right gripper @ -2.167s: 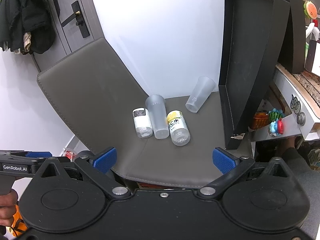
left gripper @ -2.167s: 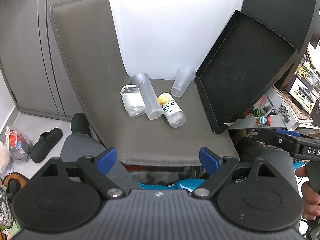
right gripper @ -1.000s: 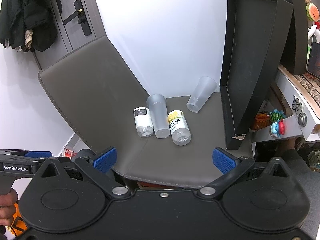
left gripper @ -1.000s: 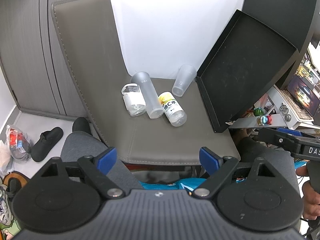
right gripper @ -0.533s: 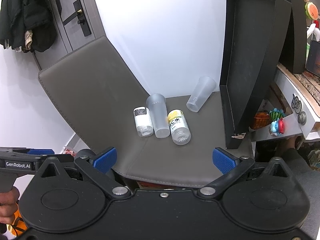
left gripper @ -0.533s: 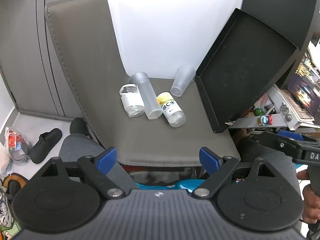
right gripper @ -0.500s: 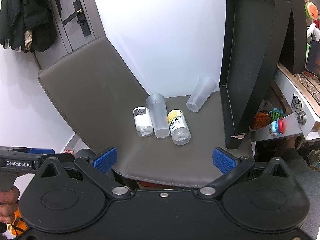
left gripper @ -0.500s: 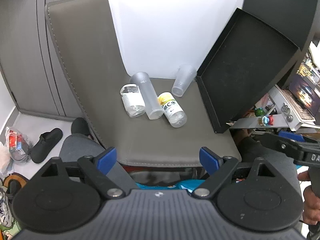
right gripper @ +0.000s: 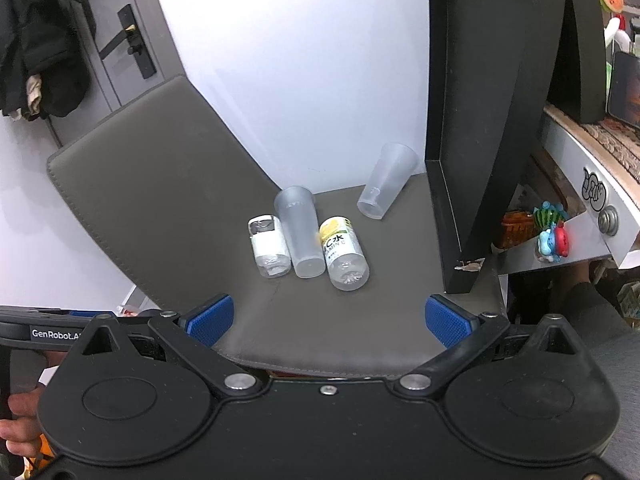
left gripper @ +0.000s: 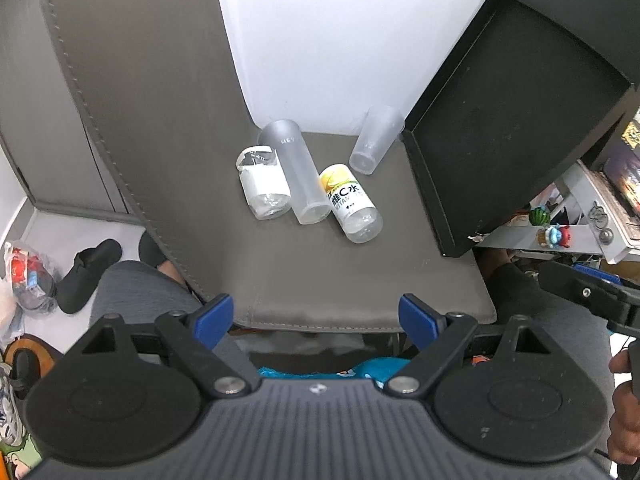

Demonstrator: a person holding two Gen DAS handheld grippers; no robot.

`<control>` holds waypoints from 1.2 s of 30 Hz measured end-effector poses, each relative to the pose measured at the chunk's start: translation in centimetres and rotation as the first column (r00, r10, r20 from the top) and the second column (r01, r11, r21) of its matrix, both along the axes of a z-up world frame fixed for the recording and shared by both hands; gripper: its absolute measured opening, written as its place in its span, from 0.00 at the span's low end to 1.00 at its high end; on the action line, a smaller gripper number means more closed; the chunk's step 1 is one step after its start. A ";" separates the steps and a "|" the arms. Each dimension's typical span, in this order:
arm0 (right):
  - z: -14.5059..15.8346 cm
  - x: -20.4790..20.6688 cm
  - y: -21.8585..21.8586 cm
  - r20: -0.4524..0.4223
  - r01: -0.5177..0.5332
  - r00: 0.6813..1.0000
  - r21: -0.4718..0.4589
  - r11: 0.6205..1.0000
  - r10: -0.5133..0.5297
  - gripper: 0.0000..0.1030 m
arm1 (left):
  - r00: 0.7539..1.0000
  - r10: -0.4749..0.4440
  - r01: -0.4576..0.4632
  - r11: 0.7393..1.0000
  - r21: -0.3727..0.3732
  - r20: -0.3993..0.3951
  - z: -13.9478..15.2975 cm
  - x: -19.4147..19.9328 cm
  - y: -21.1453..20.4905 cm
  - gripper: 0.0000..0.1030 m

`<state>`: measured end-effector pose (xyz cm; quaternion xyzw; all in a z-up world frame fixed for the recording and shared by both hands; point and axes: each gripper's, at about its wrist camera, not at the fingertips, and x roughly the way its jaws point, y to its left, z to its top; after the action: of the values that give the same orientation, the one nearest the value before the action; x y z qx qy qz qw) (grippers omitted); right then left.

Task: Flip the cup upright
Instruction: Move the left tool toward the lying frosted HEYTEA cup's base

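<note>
A frosted cup point(left gripper: 298, 176) point(right gripper: 301, 236) lies on its side in the middle of the grey chair seat point(left gripper: 360, 280) point(right gripper: 340, 328), between two lying bottles. A second clear cup point(left gripper: 374, 140) point(right gripper: 386, 186) lies tipped at the back right, next to the black tray. My left gripper point(left gripper: 316, 318) is open and empty, held before the seat's front edge. My right gripper point(right gripper: 326, 318) is open and empty, also at the front edge. Both are well short of the cups.
A clear bottle with a white label point(left gripper: 262, 186) point(right gripper: 270, 246) and a yellow-labelled bottle point(left gripper: 350, 202) point(right gripper: 342, 254) flank the frosted cup. A black tray point(left gripper: 504, 120) point(right gripper: 480, 120) leans upright at the seat's right. The chair back point(left gripper: 140, 100) rises on the left. A desk point(right gripper: 580, 184) stands right.
Both views have shifted only slightly; the cups and bottles have not moved and both grippers stay open.
</note>
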<state>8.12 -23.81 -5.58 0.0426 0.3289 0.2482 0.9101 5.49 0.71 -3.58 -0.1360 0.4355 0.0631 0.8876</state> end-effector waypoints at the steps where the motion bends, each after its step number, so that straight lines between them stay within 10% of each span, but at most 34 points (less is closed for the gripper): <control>1: -0.2 0.3 0.0 -0.004 0.003 1.000 0.000 1.000 -0.003 1.00 | 1.000 -0.002 0.002 1.000 -0.001 -0.004 -0.1 0.4 0.0 0.86; 36: -1.2 6.7 -0.1 0.109 0.067 0.992 0.036 0.997 -0.070 1.00 | 0.993 -0.099 0.096 0.994 -0.054 -0.067 -1.0 16.6 0.4 0.86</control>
<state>14.79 -23.89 -6.73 0.0550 0.2725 0.2241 0.9341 22.08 1.15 -4.57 -0.1347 0.4738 0.0134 0.8701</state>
